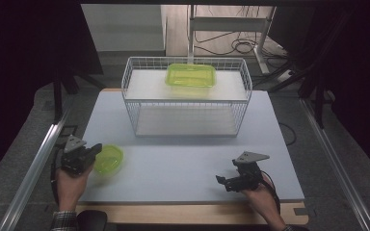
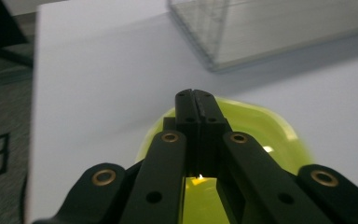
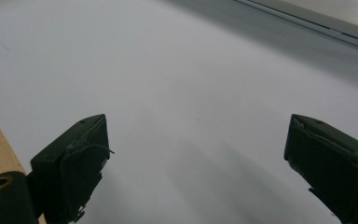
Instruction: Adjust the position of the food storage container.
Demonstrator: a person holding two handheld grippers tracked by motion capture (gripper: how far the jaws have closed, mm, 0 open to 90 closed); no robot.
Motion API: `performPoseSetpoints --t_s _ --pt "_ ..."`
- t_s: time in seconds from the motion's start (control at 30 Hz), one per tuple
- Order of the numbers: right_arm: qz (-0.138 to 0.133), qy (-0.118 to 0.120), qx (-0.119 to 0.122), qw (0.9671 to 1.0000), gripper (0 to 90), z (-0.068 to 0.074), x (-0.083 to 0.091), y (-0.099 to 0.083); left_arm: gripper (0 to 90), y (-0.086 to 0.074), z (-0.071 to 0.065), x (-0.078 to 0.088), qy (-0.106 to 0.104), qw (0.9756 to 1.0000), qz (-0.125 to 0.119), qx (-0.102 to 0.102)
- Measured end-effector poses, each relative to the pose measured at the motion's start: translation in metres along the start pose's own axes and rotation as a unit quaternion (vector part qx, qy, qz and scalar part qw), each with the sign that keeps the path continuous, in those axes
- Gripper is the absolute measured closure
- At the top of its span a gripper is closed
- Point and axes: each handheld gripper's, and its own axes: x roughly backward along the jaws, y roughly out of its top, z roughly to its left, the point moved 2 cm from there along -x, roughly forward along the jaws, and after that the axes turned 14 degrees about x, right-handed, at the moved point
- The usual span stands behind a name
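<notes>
Yellow-green and see-through, a small plastic bowl (image 1: 109, 159) is near the front left part of the table (image 1: 183, 163), with its opening up. In the left gripper view the bowl (image 2: 261, 126) is directly under and behind the closed black jaws, and its rim curves around both sides of them. The jaws of the left gripper (image 1: 94, 150) stand pressed together with no gap, and they seem to pinch the near rim of the bowl; whether the bowl is lifted from the table or rests on it, I cannot tell.

The left hand (image 1: 72, 183) comes in from the bottom left of the high view. It holds the gripper body from behind, the forearm points forward, and a checked sleeve (image 1: 63, 220) is at the wrist. The gripper points to the right and a little forward, toward the bowl, and its grey three-cornered plate is on top.

The right gripper (image 1: 224, 180) is near the front right part of the table, well apart from the bowl. Its jaws stand wide apart with nothing between them, and in the right gripper view the gripper (image 3: 196, 158) has only the pale table surface between its two pads. The right hand (image 1: 260, 192) holds it low, close to the table, and it points to the left.

Farther back, in the middle of the table, stands a white wire basket (image 1: 139, 108). A bigger yellow-green rectangular container (image 1: 191, 75) is in it, at the back.
</notes>
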Motion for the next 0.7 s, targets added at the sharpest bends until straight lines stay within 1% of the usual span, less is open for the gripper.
performPoseSetpoints --t_s 0.07,0.13,0.27,0.33,0.43,0.53,0.7 --pt "0.0 0.002 0.0 1.0 6.9 0.0 -0.001 0.0 90.0 -0.002 0.008 0.0 0.015 0.9999 0.0 0.005" --pt "0.002 0.003 0.0 1.0 7.0 0.001 -0.001 0.0 90.0 -0.005 0.014 -0.002 0.03 0.9995 0.002 0.006" --pt "0.006 0.006 0.003 1.0 7.3 0.001 -0.002 -0.001 90.0 -0.01 0.023 -0.008 0.052 0.9985 0.018 0.007" --pt "0.007 0.007 0.004 0.9999 7.3 0.001 -0.003 -0.001 90.0 -0.012 0.024 -0.009 0.051 0.9984 0.022 0.009" --pt "0.009 0.01 0.004 0.9999 7.4 0.001 -0.003 -0.001 90.0 -0.012 0.02 -0.011 0.045 0.9986 0.026 0.006" --pt "0.012 0.013 0.004 0.9998 7.5 0.002 -0.004 -0.002 90.0 -0.013 0.014 -0.015 0.045 0.9984 0.033 0.0" --pt "0.016 0.015 0.006 0.9997 7.5 0.002 -0.006 -0.002 90.0 -0.012 0.001 -0.022 0.032 0.9988 0.036 -0.008"
